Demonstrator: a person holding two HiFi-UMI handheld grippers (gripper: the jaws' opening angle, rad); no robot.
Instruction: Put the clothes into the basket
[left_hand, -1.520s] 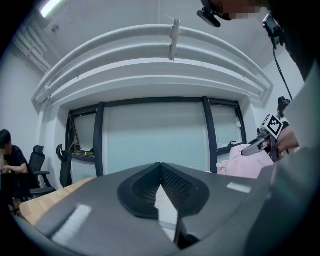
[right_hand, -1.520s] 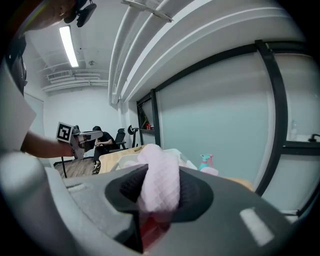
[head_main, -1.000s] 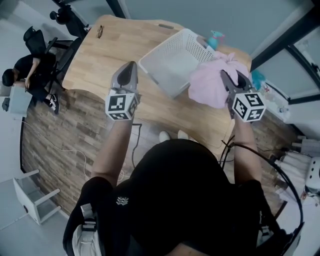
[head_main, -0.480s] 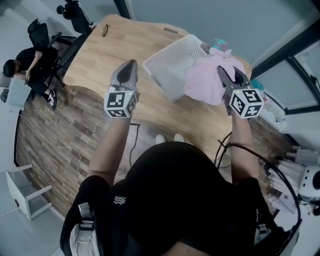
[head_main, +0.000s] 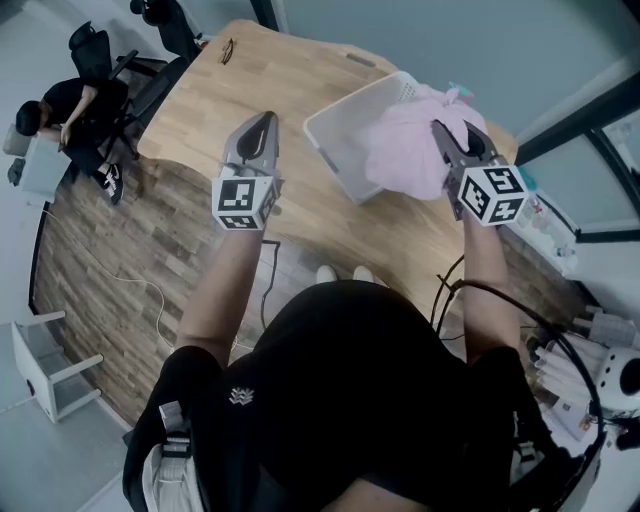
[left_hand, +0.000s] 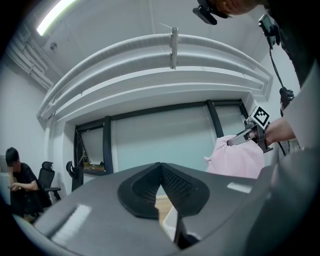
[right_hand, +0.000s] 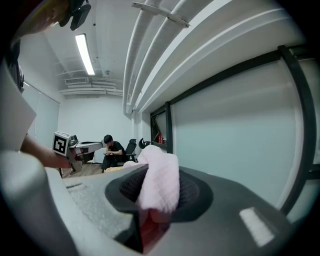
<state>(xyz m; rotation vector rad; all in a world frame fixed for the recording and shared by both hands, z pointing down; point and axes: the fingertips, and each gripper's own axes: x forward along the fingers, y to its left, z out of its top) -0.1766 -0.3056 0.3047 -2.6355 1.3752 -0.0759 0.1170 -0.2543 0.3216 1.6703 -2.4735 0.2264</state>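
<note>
A pink garment (head_main: 405, 150) hangs bunched from my right gripper (head_main: 452, 140), which is shut on a fold of it; in the right gripper view the pink cloth (right_hand: 160, 177) fills the gap between the jaws. The bundle hangs over the right side of the white perforated basket (head_main: 345, 130) on the wooden table (head_main: 230, 95). My left gripper (head_main: 262, 128) is shut and empty, held above the table's front edge to the left of the basket. In the left gripper view the garment (left_hand: 235, 160) and the right gripper (left_hand: 246, 137) show at the right.
A person (head_main: 65, 105) sits on an office chair at the far left, beyond the table's end. A teal bottle (head_main: 460, 92) peeks out behind the garment. A white stool (head_main: 50, 365) stands on the floor at the lower left, and a cable (head_main: 150, 300) lies on the wood flooring.
My right gripper has carried the pink garment left and away from me, from beside the basket to over its right side. The left gripper has stayed about where it was.
</note>
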